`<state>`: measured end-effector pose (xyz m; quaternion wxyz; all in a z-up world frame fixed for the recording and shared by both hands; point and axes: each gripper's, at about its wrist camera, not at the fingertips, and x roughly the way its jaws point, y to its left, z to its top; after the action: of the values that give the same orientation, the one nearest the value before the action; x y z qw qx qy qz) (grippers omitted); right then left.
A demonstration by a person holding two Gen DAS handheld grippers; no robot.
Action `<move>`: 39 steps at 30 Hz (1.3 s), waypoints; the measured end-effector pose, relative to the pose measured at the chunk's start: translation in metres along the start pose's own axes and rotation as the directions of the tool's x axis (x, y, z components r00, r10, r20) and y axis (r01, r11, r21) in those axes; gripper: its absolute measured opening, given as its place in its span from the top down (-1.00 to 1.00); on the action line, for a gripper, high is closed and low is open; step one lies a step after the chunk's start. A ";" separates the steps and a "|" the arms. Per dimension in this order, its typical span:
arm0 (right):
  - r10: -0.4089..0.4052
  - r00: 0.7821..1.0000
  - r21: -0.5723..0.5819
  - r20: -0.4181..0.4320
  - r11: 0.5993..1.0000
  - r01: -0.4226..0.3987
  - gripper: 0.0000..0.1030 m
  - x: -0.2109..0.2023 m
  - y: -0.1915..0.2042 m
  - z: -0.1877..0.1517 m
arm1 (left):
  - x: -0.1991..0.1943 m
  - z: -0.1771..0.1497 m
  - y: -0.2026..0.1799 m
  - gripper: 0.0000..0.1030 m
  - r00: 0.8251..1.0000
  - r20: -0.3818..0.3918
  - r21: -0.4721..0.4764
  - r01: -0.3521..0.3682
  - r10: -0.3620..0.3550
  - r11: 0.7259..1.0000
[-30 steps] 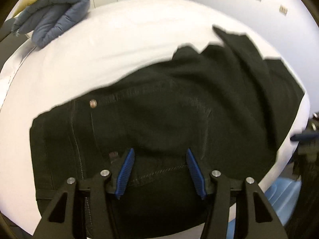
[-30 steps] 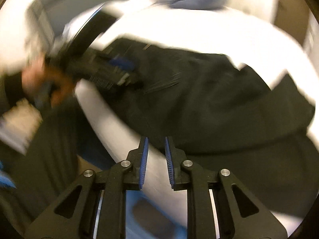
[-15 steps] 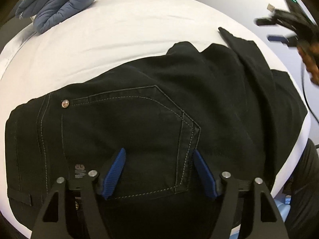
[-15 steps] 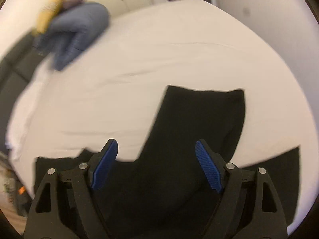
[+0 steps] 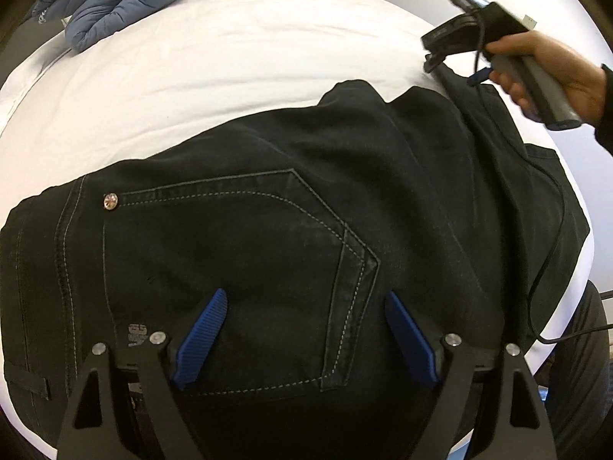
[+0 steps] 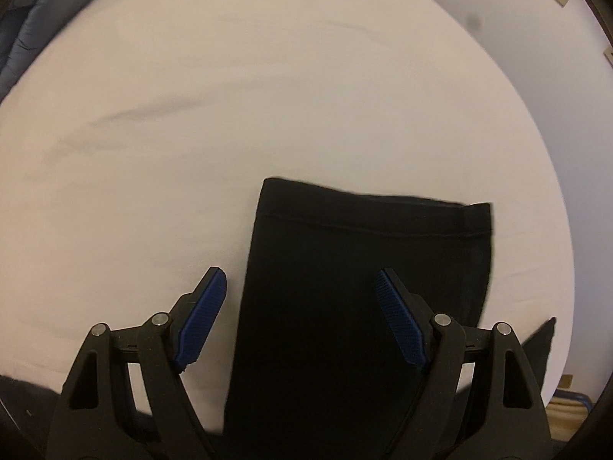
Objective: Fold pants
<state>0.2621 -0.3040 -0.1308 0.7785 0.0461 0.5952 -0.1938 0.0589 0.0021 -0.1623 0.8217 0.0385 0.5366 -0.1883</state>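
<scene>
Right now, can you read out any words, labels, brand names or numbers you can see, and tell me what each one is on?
None can be read in full.
Small grey print on the black pants, below the back pocket's left edge: too blurred to read.
Small pale marking on the blue quilted jacket: too small to read.
White bed sheet: no writing.

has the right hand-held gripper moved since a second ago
Yes. The right hand-held gripper swung from the bed's near edge to over the pant-leg hem, with the white sheet now ahead of it.
</scene>
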 end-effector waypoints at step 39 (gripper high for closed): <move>0.272 0.874 0.714 0.404 0.504 -0.486 0.99 0.009 -0.423 -0.294 | 0.004 0.023 -0.006 -0.85 0.995 -0.086 0.010 -0.039 0.040 0.999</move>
<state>-0.1540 -0.6068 -0.1561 0.7623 0.4952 0.3208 -0.2659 0.0780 -0.0106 -0.1550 0.8010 0.0605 0.5701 -0.1724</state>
